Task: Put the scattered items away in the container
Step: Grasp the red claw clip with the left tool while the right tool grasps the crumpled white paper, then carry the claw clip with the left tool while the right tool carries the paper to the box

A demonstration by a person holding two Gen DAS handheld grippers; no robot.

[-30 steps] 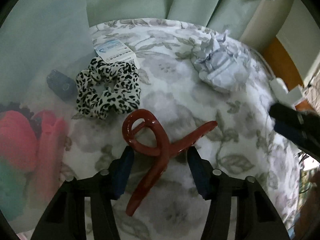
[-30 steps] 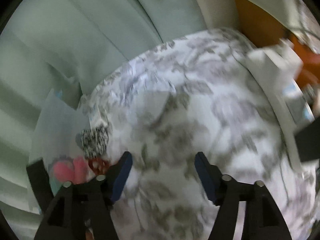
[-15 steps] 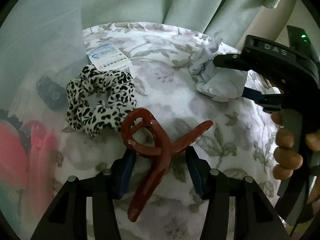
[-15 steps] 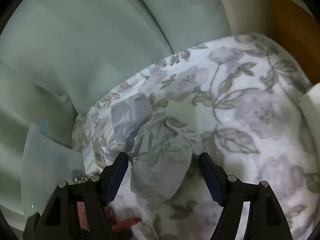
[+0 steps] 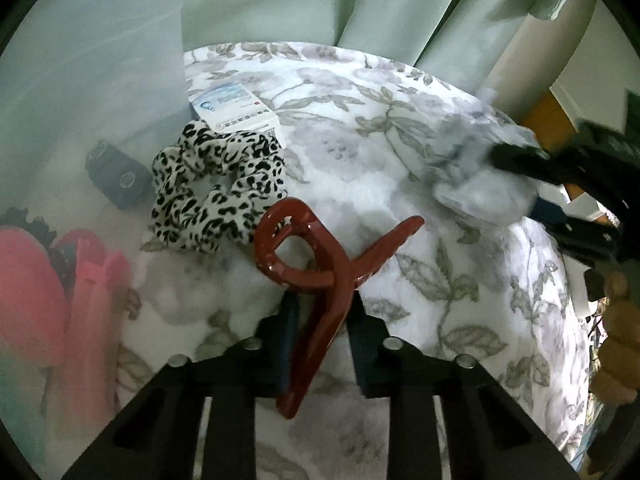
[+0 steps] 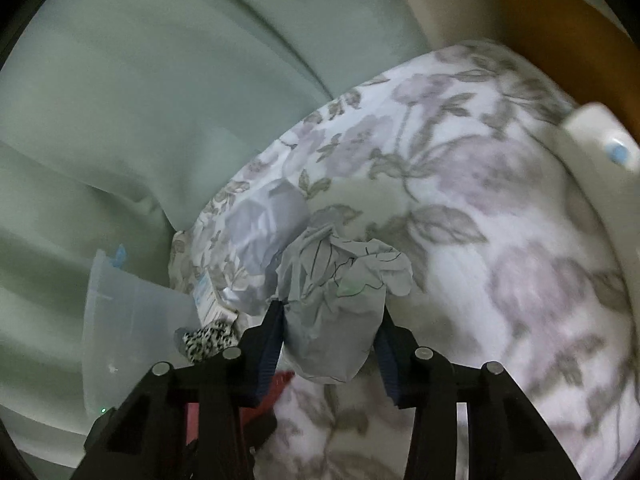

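Note:
A dark red hair claw clip (image 5: 320, 288) lies on the floral bedding; my left gripper (image 5: 322, 332) is shut on its lower arm. A leopard-print scrunchie (image 5: 216, 192) lies just beyond it, also in the right wrist view (image 6: 208, 338). A crumpled pale paper ball (image 6: 340, 304) sits between the fingers of my right gripper (image 6: 330, 338), which is closed in against its sides; it also shows in the left wrist view (image 5: 480, 184). A translucent plastic container (image 5: 80, 140) stands at the left, holding pink and green items (image 5: 36, 280) and a dark small object (image 5: 116, 180).
A white and blue packet (image 5: 236, 108) lies behind the scrunchie by the container wall. Green curtains (image 6: 140, 100) hang behind the bed. A white object (image 6: 600, 140) lies at the right edge of the bedding. The container wall (image 6: 128, 320) shows in the right wrist view.
My left gripper has closed from either side of the red clip onto it. My right gripper swung in over the paper ball and narrowed around it.

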